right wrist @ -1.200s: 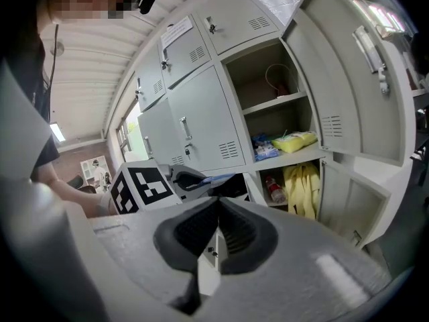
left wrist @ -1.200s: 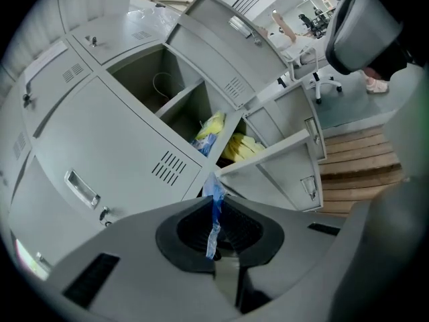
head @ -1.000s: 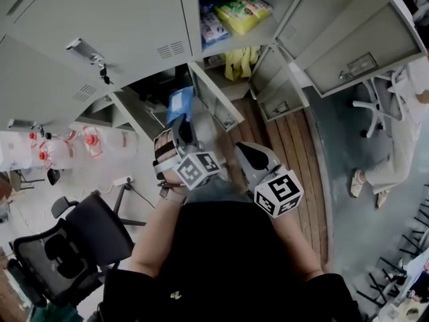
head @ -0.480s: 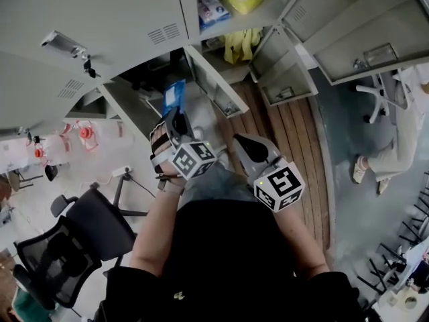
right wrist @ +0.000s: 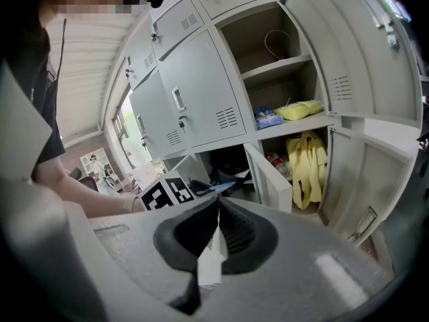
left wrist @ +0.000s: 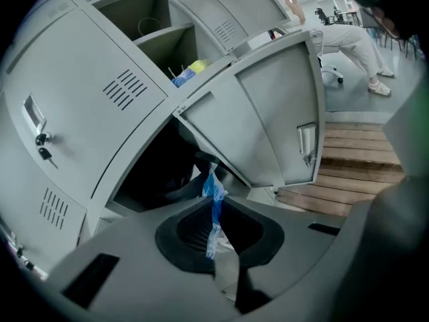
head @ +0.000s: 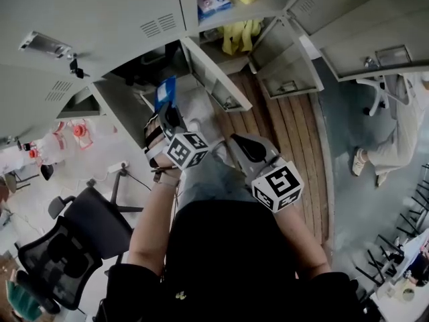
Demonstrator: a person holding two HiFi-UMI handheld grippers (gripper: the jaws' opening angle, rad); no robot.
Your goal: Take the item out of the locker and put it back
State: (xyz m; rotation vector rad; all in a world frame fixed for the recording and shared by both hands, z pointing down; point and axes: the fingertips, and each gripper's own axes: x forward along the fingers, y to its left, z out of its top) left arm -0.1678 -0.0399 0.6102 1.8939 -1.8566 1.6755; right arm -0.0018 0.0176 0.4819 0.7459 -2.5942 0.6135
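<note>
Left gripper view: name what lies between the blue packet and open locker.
Nothing: bare air from the thin blue plastic packet to the dark open locker compartment, in the left gripper view.

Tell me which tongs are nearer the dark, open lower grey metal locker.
Left. The left tongs, shut on a blue plastic packet, sit just before the open lower grey metal locker; the right tongs, shut, hang back to its right.

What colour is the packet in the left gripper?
Blue. The packet shows best in the head view, pinched by the left gripper.
</note>
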